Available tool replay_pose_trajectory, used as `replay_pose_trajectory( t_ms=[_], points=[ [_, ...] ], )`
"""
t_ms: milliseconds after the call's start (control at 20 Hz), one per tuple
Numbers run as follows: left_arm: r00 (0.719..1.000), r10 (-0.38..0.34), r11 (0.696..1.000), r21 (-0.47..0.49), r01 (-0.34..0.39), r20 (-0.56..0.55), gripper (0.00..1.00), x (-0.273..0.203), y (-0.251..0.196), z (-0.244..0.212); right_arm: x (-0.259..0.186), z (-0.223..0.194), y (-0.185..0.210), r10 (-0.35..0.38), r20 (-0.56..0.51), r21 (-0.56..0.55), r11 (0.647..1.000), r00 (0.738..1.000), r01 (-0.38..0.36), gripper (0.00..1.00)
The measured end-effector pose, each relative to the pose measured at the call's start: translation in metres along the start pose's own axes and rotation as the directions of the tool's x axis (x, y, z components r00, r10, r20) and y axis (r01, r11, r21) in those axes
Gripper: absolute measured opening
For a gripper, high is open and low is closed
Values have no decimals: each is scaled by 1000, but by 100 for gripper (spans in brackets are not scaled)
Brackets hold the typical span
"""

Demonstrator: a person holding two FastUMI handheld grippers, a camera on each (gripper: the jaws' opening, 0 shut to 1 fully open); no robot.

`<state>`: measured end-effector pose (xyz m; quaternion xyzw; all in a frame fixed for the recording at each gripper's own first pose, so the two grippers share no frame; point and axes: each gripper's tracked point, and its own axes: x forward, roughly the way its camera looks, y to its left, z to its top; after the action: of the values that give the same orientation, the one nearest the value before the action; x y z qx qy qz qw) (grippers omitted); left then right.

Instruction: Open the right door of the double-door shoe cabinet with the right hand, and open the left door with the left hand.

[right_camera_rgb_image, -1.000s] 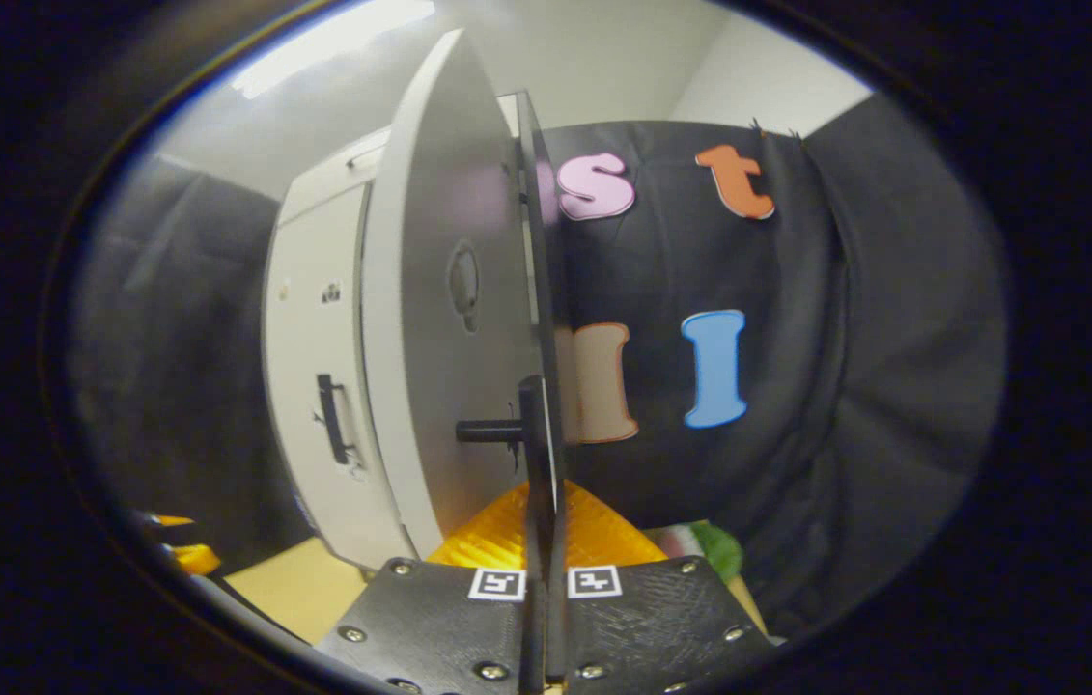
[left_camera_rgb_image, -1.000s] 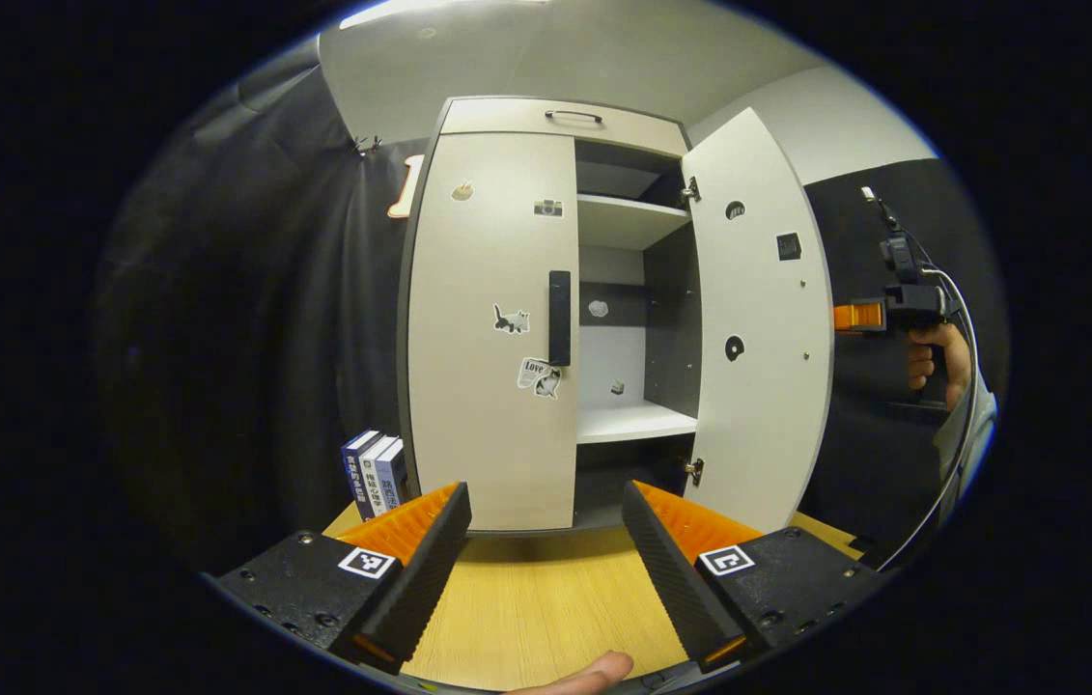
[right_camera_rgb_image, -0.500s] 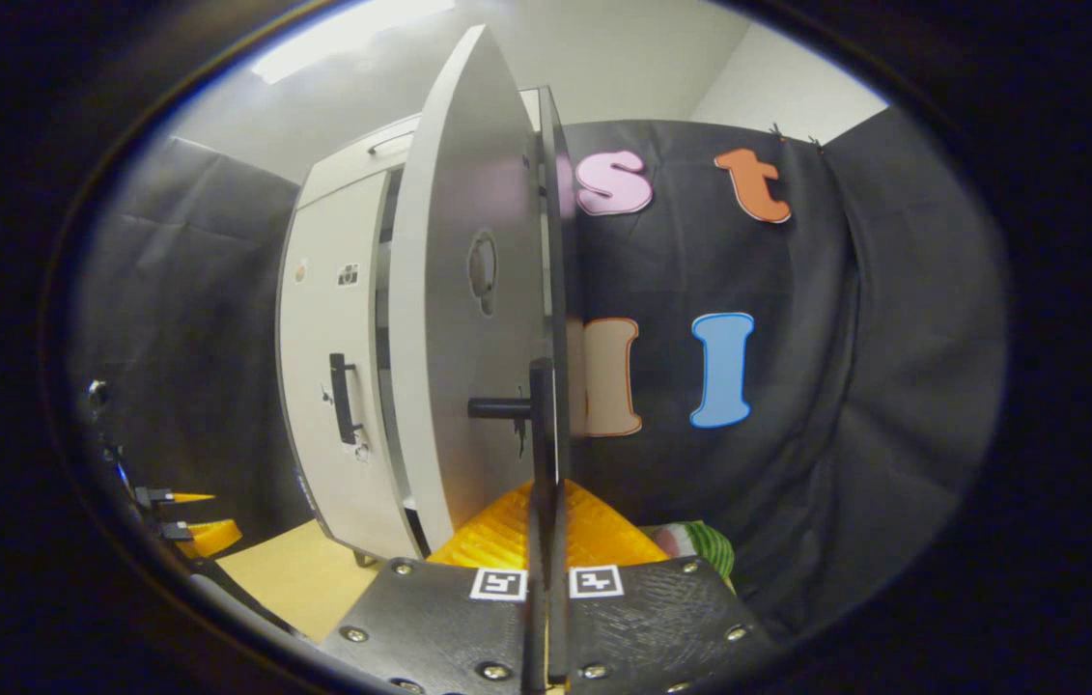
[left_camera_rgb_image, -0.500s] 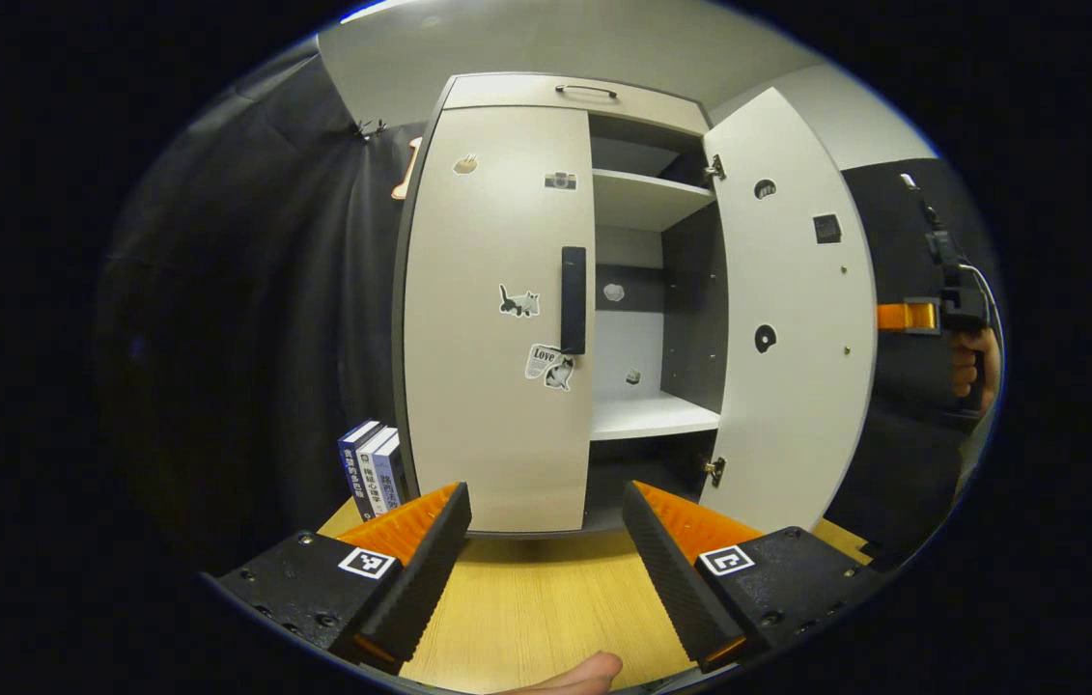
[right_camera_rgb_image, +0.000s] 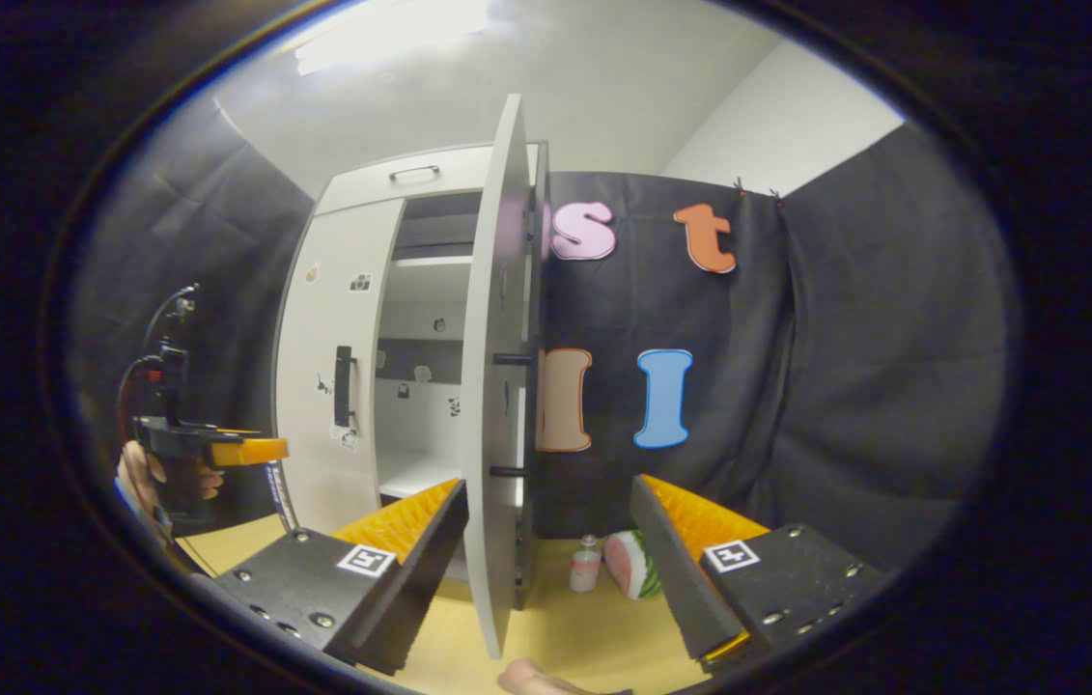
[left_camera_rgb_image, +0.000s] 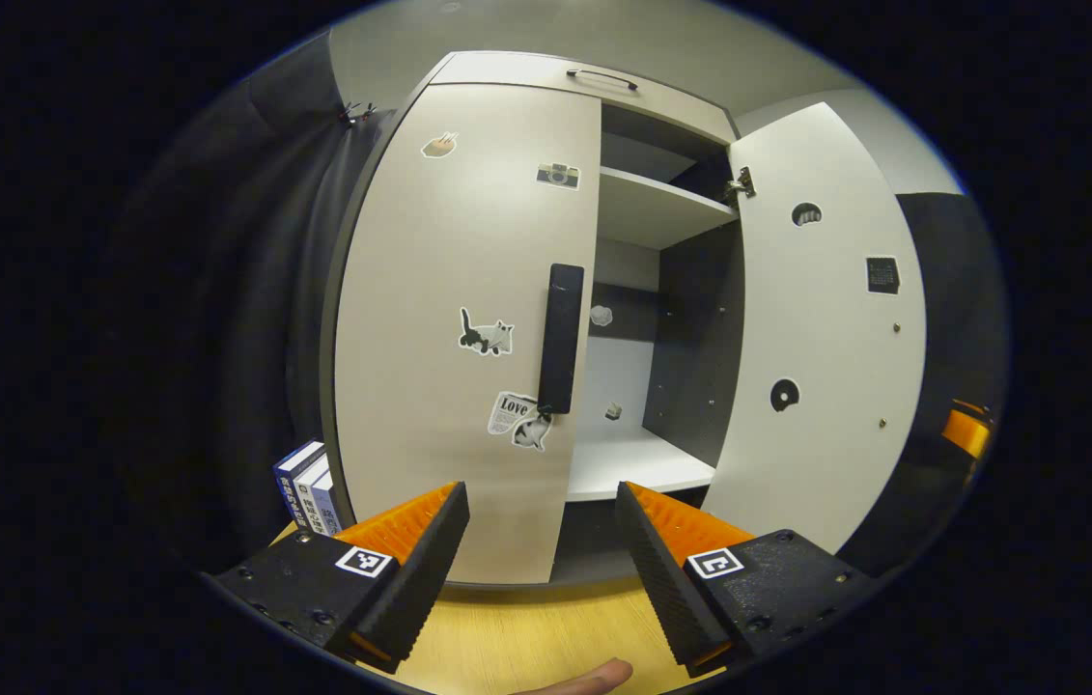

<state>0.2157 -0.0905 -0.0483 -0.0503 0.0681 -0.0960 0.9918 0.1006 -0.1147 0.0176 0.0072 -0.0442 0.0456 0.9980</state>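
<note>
Black cloth hangs around the booth, and the shoe cabinet (left_camera_rgb_image: 507, 87) stands on a light wooden worktop (left_camera_rgb_image: 517, 632) in front of you. Its right door (left_camera_rgb_image: 821, 338) is already swung wide, so you can see the white shelves (left_camera_rgb_image: 637, 463) inside; from the right gripper view this door (right_camera_rgb_image: 497, 386) shows almost edge-on, with its black handle (right_camera_rgb_image: 514, 415) pointing to the side. I judge that the first half of the task is done. The left door (left_camera_rgb_image: 449, 319) is closed, flat against the cabinet, and its black vertical handle (left_camera_rgb_image: 560, 338) sits at the inner edge, untouched. So the second half remains for you.

Your left claw (left_camera_rgb_image: 541, 550) is released, the two fingers spread wide with nothing between them. It holds nothing and touches nothing; it points toward the lower part of the left door, below the handle and apart from it. In the right gripper view you see this left claw (right_camera_rgb_image: 251, 450) farther off, with your hand on its grip.

Your right claw (right_camera_rgb_image: 546, 550) is also released and wide open. The edge of the right door appears between its fingers, but neither finger presses on it, so it grasps nothing.

Some books (left_camera_rgb_image: 306, 487) stand beside the cabinet on the left, and a small bottle (right_camera_rgb_image: 585, 567) and a watermelon slice toy (right_camera_rgb_image: 630, 565) lie on the worktop behind the open door.

For the next move, I think you must raise the left claw to the handle.
</note>
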Motion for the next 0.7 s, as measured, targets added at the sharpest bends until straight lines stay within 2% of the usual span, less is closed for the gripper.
replay_pose_trajectory(
  t_ms=[150, 200, 300, 500, 550, 600, 650, 700],
  points=[
    [999, -1, 1000, 31, 0, 41, 95, 27, 1, 24, -27, -26, 4, -18, -22, 47, 999, 1000, 19, 99],
    [999, 12, 999, 53, -14, 46, 95, 35, 5, 30, -36, -37, 7, -15, -28, 51, 999, 1000, 17, 96],
    [997, 38, 997, 68, -42, 70, 95, 49, 9, 47, -53, -50, 10, -23, -21, 98, 995, 1000, 25, 98],
    [990, -62, 993, 109, 48, 124, 95, 76, -13, 73, -81, -80, 21, -19, -30, 253, 967, 999, 26, 100],
    [990, -50, 991, 127, 33, 130, 95, 82, -11, 76, -85, -86, 22, -22, -40, 266, 964, 999, 31, 97],
    [990, -33, 991, 131, 14, 140, 93, 91, -9, 81, -90, -91, 18, -36, -47, 257, 965, 998, 46, 100],
    [991, -16, 991, 130, -2, 135, 92, 98, -5, 82, -94, -94, 13, -54, -52, 233, 970, 997, 65, 96],
    [992, -7, 992, 124, -8, 126, 92, 106, -4, 82, -98, -96, 8, -77, -55, 206, 975, 996, 87, 100]
  ],
)
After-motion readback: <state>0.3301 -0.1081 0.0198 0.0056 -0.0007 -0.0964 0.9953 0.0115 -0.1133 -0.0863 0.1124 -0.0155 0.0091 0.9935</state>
